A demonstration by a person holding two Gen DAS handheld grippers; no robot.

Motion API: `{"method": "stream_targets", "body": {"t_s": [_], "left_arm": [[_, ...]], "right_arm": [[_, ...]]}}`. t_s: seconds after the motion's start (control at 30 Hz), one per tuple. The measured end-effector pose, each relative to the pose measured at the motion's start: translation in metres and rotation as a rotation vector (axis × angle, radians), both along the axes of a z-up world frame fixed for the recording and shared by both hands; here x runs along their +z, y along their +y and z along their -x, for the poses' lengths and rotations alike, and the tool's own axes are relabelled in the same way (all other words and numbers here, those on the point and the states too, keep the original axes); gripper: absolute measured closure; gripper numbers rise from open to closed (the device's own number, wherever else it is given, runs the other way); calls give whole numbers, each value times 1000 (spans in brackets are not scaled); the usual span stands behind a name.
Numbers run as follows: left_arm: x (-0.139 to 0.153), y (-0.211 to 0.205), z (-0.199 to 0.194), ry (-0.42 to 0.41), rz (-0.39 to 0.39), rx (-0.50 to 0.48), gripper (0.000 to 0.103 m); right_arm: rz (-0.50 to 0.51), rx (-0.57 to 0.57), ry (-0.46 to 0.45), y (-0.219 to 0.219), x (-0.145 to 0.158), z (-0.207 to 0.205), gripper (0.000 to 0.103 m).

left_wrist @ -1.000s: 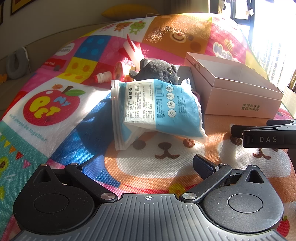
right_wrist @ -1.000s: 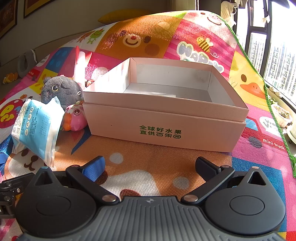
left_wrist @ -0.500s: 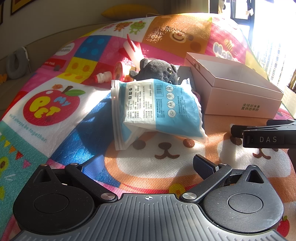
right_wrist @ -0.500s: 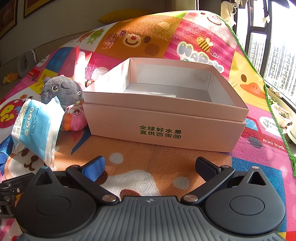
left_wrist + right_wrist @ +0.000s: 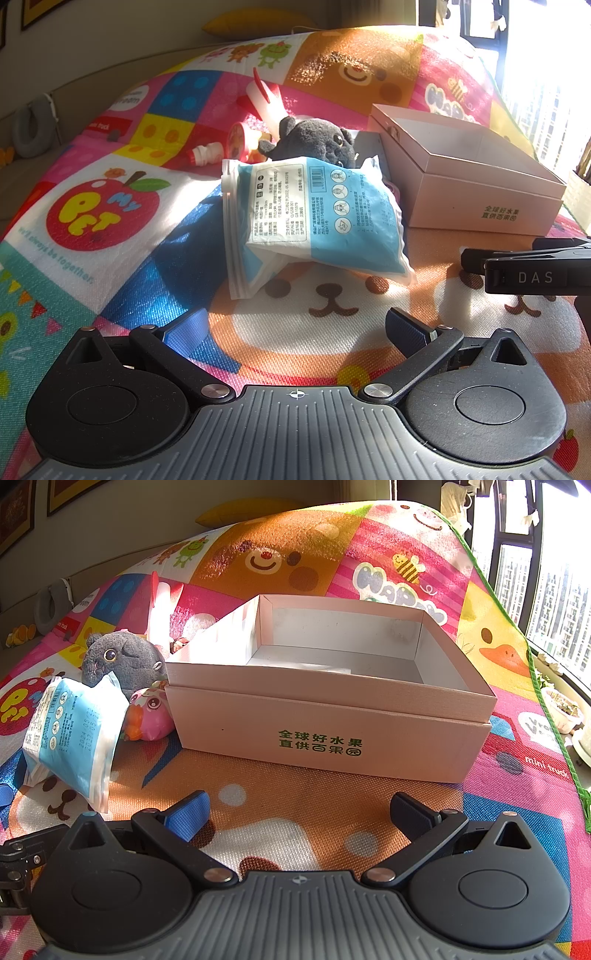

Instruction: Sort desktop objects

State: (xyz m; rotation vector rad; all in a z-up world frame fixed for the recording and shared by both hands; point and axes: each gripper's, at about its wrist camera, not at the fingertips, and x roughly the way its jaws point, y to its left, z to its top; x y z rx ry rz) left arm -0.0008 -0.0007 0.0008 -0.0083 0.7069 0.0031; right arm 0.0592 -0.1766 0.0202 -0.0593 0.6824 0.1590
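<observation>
Since the blue packet (image 5: pixel 314 214) looks light, soft and slippery, the wide left tool (image 5: pixel 295 328) should pinch its near sealed edge.

1. Box (image 5: pixel 332 716) is sitting mid-frame in the right wrist view, on the mat (image 5: pixel 280 812); nothing is lying inside it.
2. Packet (image 5: pixel 74 734) is leaning at left of frame, its upper edge resting against the plush toy (image 5: pixel 122 661) behind it.
3. Small round toy (image 5: pixel 151 716) is lying between packet and box, touching the box's left corner.
4. In the left wrist view, packet (image 5: pixel 314 214) is sitting centre, box (image 5: pixel 465 177) to its right, plush (image 5: pixel 314 138) behind.
5. Small bottle (image 5: pixel 205 153) is lying upper left of the plush, on the mat.
</observation>
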Motion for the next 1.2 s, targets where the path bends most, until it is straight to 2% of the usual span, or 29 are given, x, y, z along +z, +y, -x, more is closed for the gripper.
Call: {"method": "stream_targets", "body": {"t_s": [0.63,0.93,1.2], "left_arm": [[0,0,0,0,-1,1,0],[0,0,0,1,-5,1,0],[2,-1,0,23,-18,4,0]], "right_arm": [[-7,1,19,-2,2,2,0],[11,-15,100,-6,9,39,0],[12,-23,73,-10,6,58,0]]}}
